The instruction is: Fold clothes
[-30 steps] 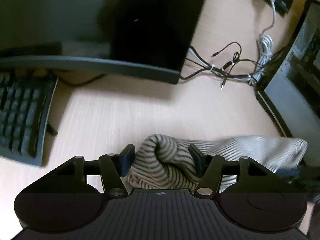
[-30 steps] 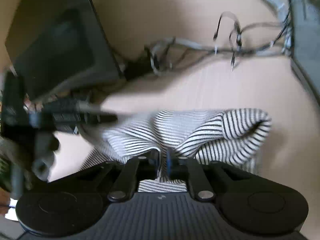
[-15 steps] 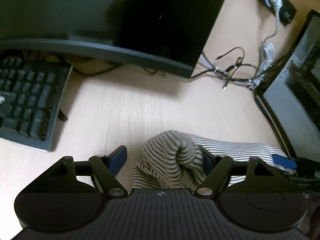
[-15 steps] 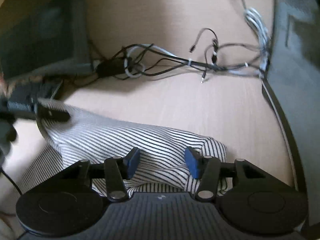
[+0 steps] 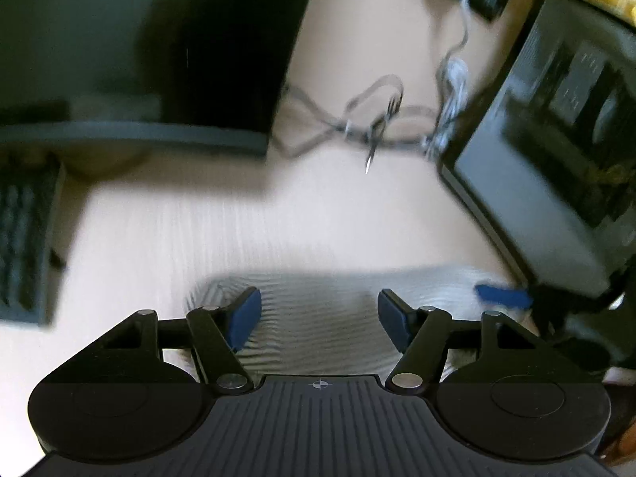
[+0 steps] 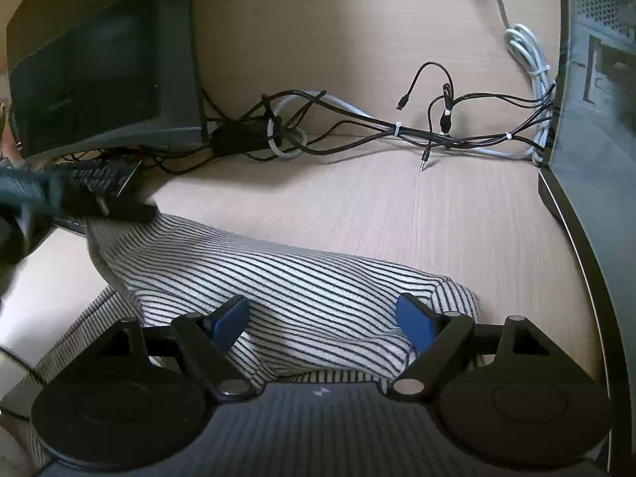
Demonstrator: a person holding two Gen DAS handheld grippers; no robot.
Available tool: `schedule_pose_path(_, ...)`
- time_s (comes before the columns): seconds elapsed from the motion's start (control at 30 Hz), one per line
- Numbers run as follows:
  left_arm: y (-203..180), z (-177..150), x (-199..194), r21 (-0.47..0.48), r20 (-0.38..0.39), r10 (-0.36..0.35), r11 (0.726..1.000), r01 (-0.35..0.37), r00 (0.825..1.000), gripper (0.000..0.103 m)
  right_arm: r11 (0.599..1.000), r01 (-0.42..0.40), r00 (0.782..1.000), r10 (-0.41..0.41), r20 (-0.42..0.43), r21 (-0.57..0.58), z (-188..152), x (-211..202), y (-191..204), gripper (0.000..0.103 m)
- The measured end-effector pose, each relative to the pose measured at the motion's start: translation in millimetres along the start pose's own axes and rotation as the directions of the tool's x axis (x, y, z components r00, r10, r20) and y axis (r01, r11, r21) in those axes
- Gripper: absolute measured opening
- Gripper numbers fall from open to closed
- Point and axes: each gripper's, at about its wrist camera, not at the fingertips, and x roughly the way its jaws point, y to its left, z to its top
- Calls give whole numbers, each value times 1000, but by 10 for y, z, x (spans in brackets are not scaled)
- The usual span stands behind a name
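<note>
1. We find the striped garment (image 6: 278,278) lying on the pale wooden desk (image 6: 397,206), bunched into a loose, partly folded heap directly in front of both tools and stretching from one to the other.

2. Our left gripper (image 5: 318,314) has its blue pads spread wide, with cloth below and between them but nothing pinched; that view is blurred, so we cannot tell whether the pads touch the fabric.

3. Our right gripper (image 6: 324,322) is likewise wide apart, its pads standing either side of a raised hump of cloth and gripping nothing. In this view the other tool shows at the garment's far left corner, just beside the keyboard (image 6: 99,177).

4. We judge the garment to be light, soft and limp. It will sag and drape as soon as it is lifted, and a single layer will likely slip free of a shallow pinch.

5. The best hold, we think, is at the two ends of one edge: the rounded right end (image 6: 457,298) for the right tool, the left corner for the other. Pinching through the doubled layers should keep the fold together.

6. A tangle of cables (image 6: 437,127) lies well behind the cloth, beside the monitor (image 6: 107,67), and a dragged edge could snag there.
</note>
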Motion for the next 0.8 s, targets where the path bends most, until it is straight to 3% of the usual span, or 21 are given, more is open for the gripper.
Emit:
schedule_pose_path(0.37, -33, -82, 208, 129, 50, 48, 990, -54, 998, 71, 979, 55, 998, -49, 36, -195, -35, 269, 132, 89)
schedule_pose_path(0.6, -7, 29, 310, 144, 62, 65, 987, -73, 996, 75, 989, 26, 1000, -25, 11, -145, 112, 421, 11, 92)
schedule_pose_path(0.8, -10, 18, 298, 140, 65, 60, 988, -69, 996, 77, 991, 43, 999, -41, 18, -124, 31, 373, 78, 94)
